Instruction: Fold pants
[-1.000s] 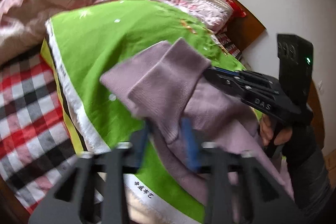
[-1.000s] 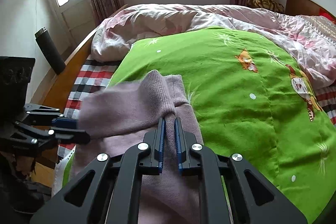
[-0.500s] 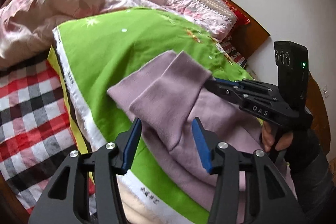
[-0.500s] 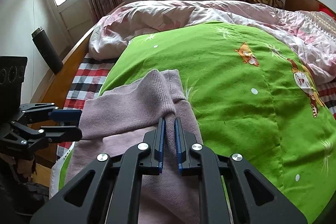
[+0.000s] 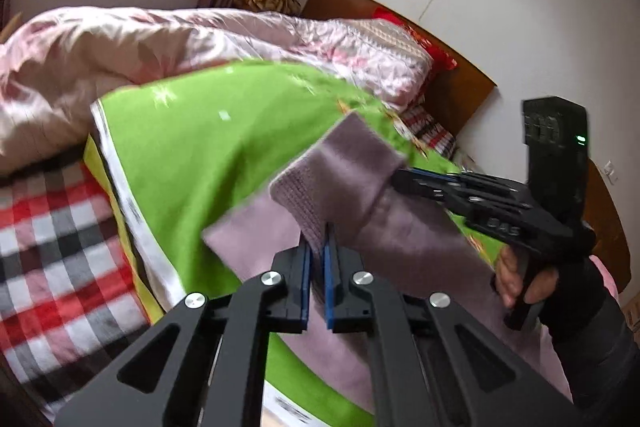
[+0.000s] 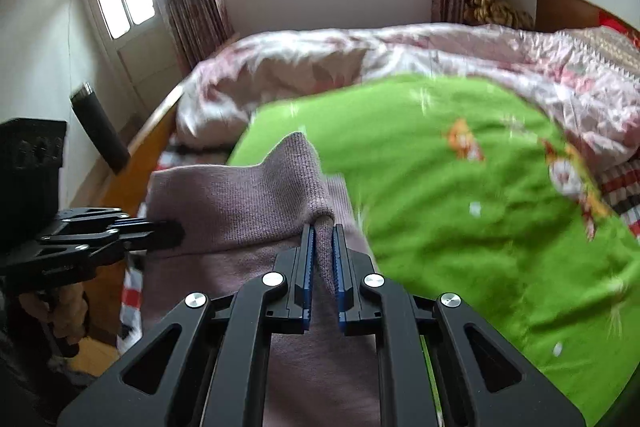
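Note:
The mauve knit pants lie on a green blanket on the bed. My left gripper is shut on the ribbed end of the pants and holds it off the blanket. My right gripper is shut on the other corner of the same ribbed end. Each gripper shows in the other's view: the right gripper at the right, the left gripper at the left. The raised cloth hangs between them. The rest of the pants runs back under my fingers.
A pink floral quilt is bunched at the far side of the bed. A red checked sheet shows beside the blanket. A wooden headboard is at the right. A dark flask stands by the wooden bed rail near the window.
My left gripper was open around the ribbed end and has closed on it. Both grippers have lifted the end of the pants higher off the blanket.

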A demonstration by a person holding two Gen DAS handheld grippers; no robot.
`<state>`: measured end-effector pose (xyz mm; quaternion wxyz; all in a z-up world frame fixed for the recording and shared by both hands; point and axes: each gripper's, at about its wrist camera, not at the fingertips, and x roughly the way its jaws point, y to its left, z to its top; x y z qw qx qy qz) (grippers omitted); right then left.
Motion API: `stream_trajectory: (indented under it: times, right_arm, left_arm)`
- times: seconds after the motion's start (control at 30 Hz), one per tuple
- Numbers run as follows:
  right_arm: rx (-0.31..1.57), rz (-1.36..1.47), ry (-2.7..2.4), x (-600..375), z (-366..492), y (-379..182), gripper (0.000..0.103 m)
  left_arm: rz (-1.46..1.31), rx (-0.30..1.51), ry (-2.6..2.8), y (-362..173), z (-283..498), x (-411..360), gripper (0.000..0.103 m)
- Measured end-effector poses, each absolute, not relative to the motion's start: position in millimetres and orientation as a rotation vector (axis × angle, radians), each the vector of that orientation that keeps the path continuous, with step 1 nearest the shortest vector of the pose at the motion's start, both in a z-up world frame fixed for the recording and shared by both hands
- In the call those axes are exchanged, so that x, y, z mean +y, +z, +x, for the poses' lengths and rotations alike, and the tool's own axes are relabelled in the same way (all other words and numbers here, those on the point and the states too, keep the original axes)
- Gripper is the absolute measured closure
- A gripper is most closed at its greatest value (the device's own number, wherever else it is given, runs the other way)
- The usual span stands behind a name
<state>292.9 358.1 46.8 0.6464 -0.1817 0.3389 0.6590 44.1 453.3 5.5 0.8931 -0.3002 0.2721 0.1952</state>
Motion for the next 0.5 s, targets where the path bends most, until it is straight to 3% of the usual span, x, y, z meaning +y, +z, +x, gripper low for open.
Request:
stream_trajectory:
  times: [0.17, 0.2, 0.27, 0.3, 0.33, 0.37, 0.4, 0.5]
  right_arm:
    - [0.856, -0.553, 1.410, 392.2, 291.0, 11.4, 0.093]
    - [0.868, -0.553, 1.409, 393.2, 291.7, 4.7, 0.090]
    - [0.896, -0.495, 1.430, 389.6, 297.0, 3.7, 0.086]
    - [0.917, -0.476, 1.442, 388.0, 300.6, 6.1, 0.074]
    - [0.925, -0.465, 1.433, 385.7, 303.8, 9.4, 0.036]
    - [0.917, -0.452, 1.420, 382.8, 305.8, 13.4, 0.022]
    - [0.902, -0.433, 1.421, 378.9, 307.8, 20.0, 0.019]
    - [0.850, -0.403, 1.436, 369.6, 308.2, 39.1, 0.032]
  left_arm:
    - [-0.742, 0.655, 0.373, -23.9, 57.6, 493.4, 0.096]
    - [-0.771, 0.698, 0.373, -36.7, 60.8, 497.2, 0.093]
    - [-0.796, 0.718, 0.409, -48.0, 55.2, 499.2, 0.077]
    - [-0.810, 0.708, 0.426, -48.8, 49.8, 500.3, 0.073]
    - [-0.822, 0.705, 0.451, -48.9, 45.4, 501.6, 0.056]
    - [-0.835, 0.697, 0.514, -47.0, 37.9, 503.9, 0.038]
    - [-0.836, 0.669, 0.579, -42.2, 29.1, 504.9, 0.037]
    - [-0.799, 0.578, 0.556, -21.2, 20.7, 492.9, 0.037]
